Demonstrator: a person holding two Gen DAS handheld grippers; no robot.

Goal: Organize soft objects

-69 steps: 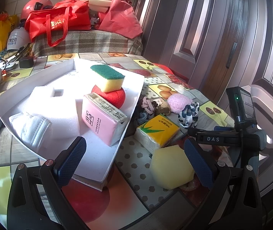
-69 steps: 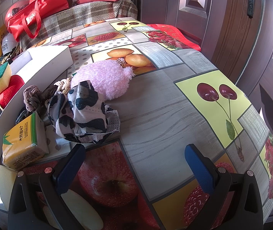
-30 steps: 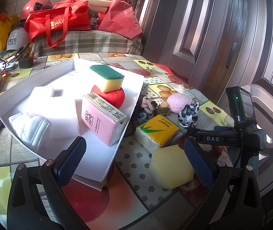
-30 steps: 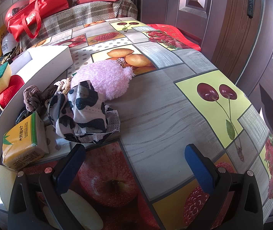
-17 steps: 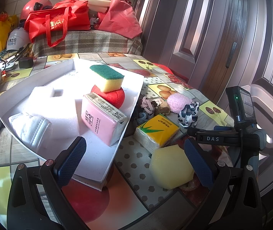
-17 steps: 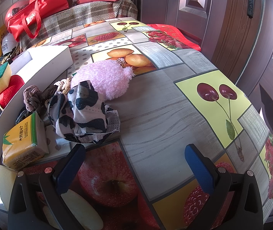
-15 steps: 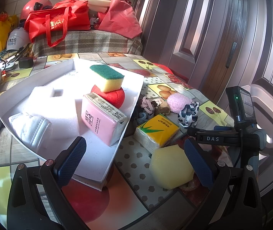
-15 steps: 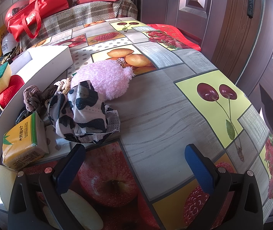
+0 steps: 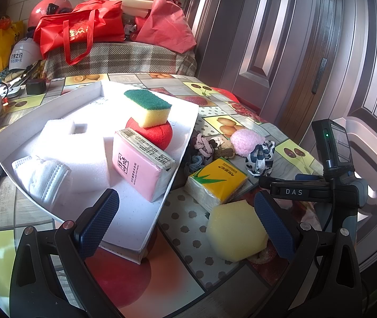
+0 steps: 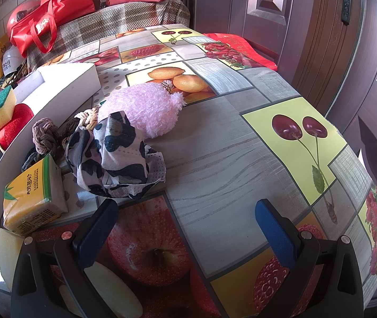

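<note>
- Hovering over the fruit-print table (image 10: 215, 143), the right gripper (image 10: 185, 220) had its fingers spread wide, holding nothing; the left gripper (image 9: 185, 214) was likewise agape and empty
- the white tray (image 9: 146, 228) held a pink tissue pack (image 9: 138, 167), a green-topped sponge (image 9: 148, 108) on a red sponge (image 9: 159, 135), and white foam (image 9: 77, 148)
- beside the tray lay a yellow tissue pack (image 10: 34, 190), a patterned cloth (image 10: 114, 156), a pink plush (image 10: 143, 108) and a yellow sponge (image 9: 236, 230)

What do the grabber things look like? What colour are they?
Both the left gripper and the right gripper are black frames with small silver screws. Their fingers wear dark blue pads with a bumpy grid. From the left camera, the right one says "DAS" and carries a little green light.
</note>
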